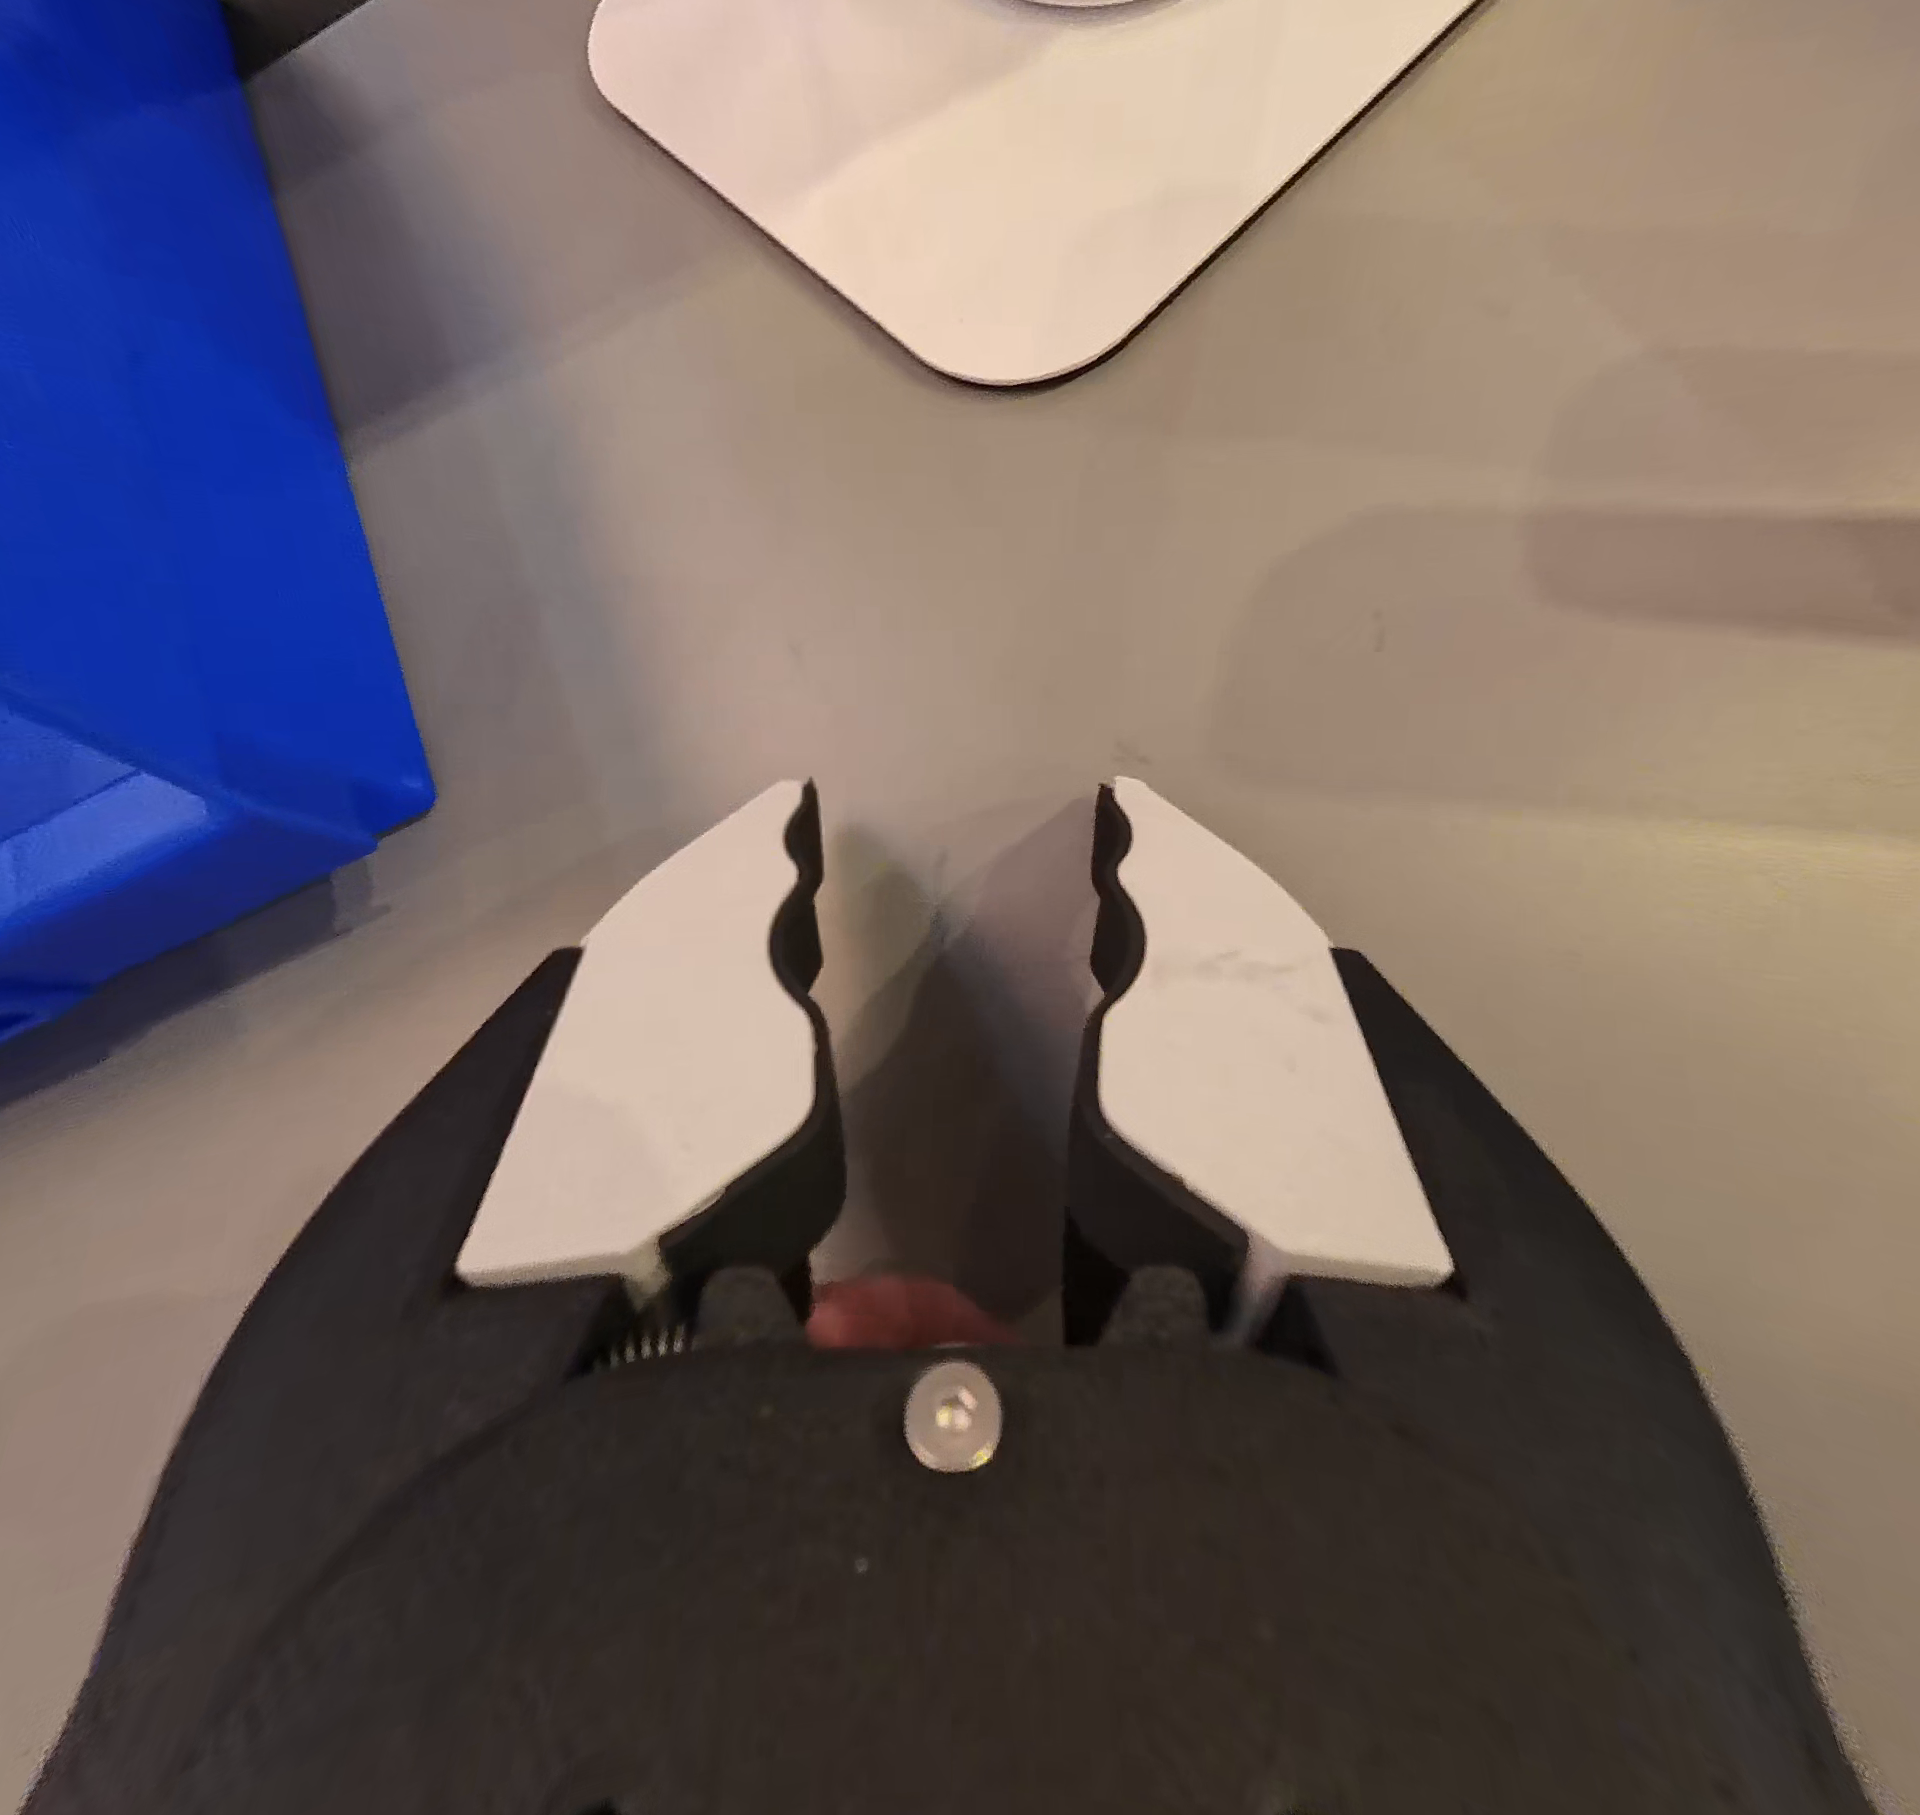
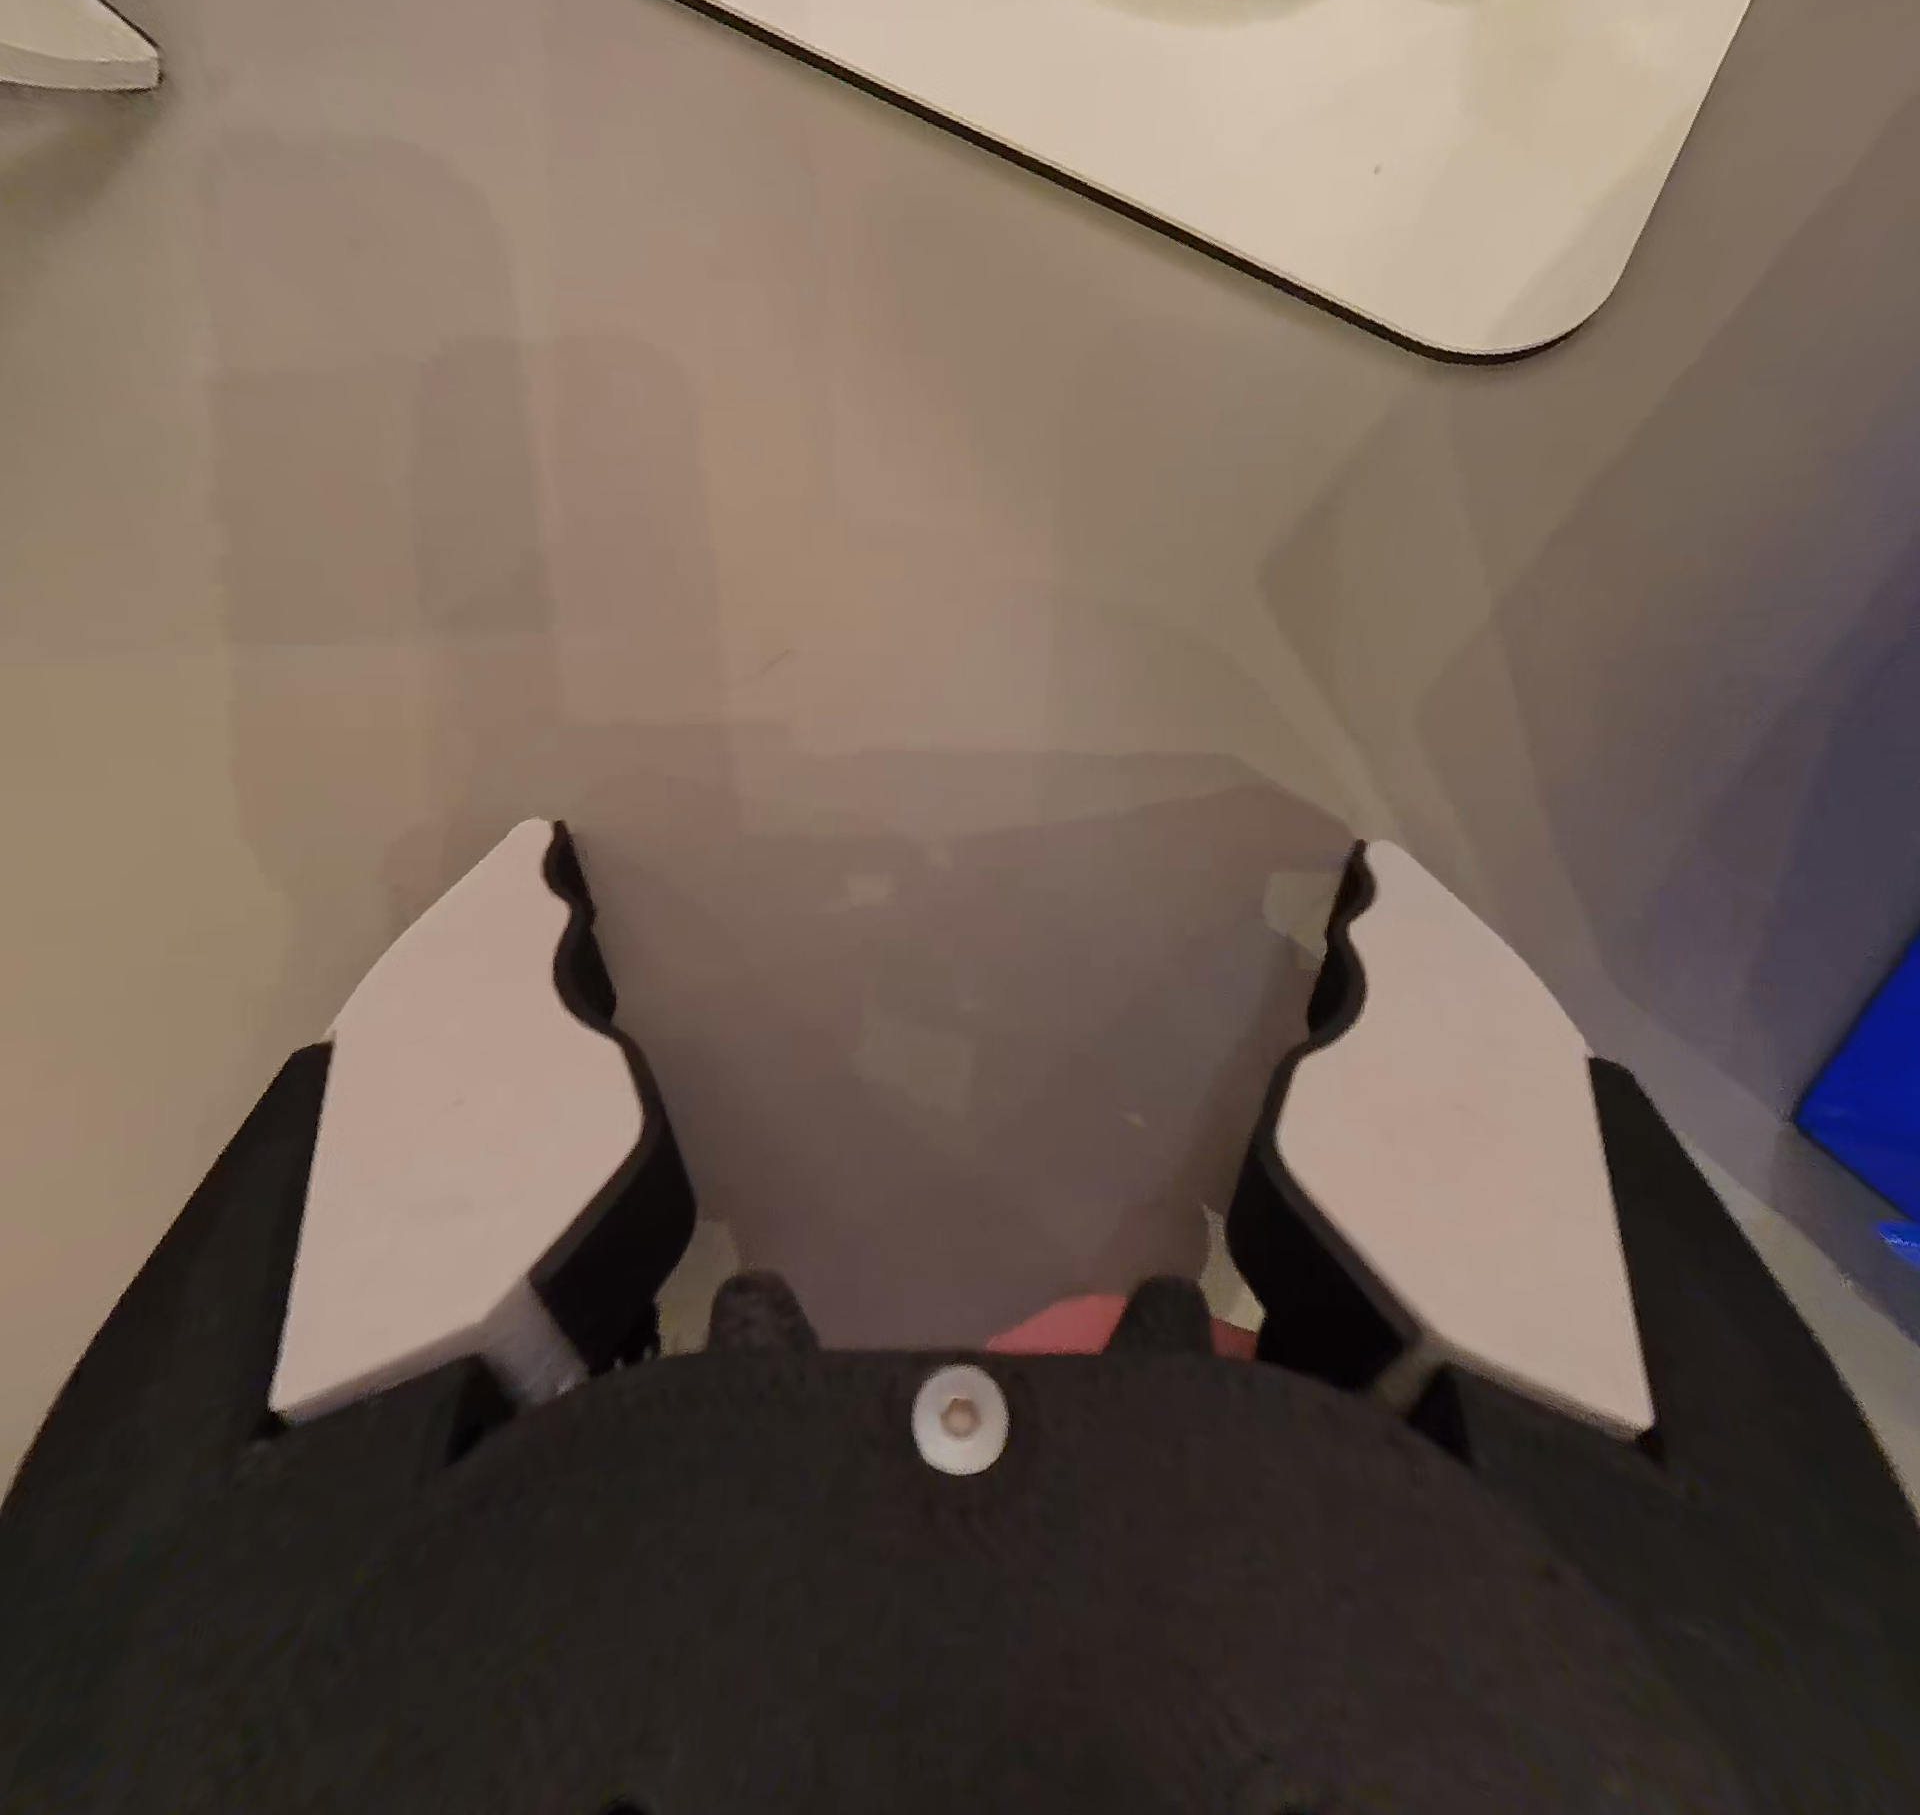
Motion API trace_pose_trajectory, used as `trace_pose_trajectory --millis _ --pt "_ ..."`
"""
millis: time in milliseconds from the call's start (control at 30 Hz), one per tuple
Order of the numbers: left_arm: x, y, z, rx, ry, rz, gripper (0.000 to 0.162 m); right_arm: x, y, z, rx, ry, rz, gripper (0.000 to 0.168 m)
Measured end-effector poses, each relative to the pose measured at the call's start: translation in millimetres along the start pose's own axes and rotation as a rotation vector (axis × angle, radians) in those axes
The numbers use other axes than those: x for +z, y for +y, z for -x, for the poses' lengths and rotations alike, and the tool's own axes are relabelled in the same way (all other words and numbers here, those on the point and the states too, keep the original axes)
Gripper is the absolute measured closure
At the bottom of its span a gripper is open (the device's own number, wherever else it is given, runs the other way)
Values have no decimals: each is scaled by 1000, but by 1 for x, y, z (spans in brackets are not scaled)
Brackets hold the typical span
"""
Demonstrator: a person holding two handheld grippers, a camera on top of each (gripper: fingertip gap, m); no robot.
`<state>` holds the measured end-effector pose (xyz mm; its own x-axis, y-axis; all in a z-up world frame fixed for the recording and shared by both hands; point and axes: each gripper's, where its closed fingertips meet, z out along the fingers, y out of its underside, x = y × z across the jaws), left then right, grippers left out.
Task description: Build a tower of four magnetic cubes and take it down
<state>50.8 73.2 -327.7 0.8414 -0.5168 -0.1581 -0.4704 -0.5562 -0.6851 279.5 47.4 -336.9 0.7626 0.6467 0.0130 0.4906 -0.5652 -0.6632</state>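
No magnetic cubes in either view. Left gripper [image 1: 956, 799] narrow gap, empty; right gripper [image 2: 956, 840] wide, empty, both over grey table [image 1: 1039, 570]. Cubes likely light, rigid, snap together: pinch flat opposite faces. Blue bin [image 1: 156, 466] on the left.

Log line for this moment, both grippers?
left gripper: open, empty | right gripper: open wider, empty | cubes: none in view | white mat ahead | blue bin beside left gripper
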Motion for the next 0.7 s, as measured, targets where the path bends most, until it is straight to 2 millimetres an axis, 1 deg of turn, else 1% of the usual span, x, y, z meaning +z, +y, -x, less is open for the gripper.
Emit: trace_pose_trajectory --millis 33,67,133,167,300,400,500,567,700 --pt "0 1 -2 -4 22 5 118 -1 0 2 0 -5 1 40" --pt "0 1 -3 -4 31 6 119 -1 0 2 2 -4 2 41" --pt "0 1 -1 -2 34 0 115 0 0 1 6 2 4 40" --pt "0 1 0 -6 36 -7 108 0 0 -1 11 10 7 37" --pt "-1 -1 -6 -51 108 -19 79 2 2 -5 31 19 23 26" --pt "3 2 -11 -47 128 22 73 4 2 -2 27 17 30 20" --pt "4 3 -23 -30 189 57 68 4 2 -2 25 15 22 20" --pt "4 3 -24 -33 187 67 64 3 2 -2 27 16 20 20" --pt "4 2 -25 -37 185 57 65 2 3 -1 39 26 20 21"
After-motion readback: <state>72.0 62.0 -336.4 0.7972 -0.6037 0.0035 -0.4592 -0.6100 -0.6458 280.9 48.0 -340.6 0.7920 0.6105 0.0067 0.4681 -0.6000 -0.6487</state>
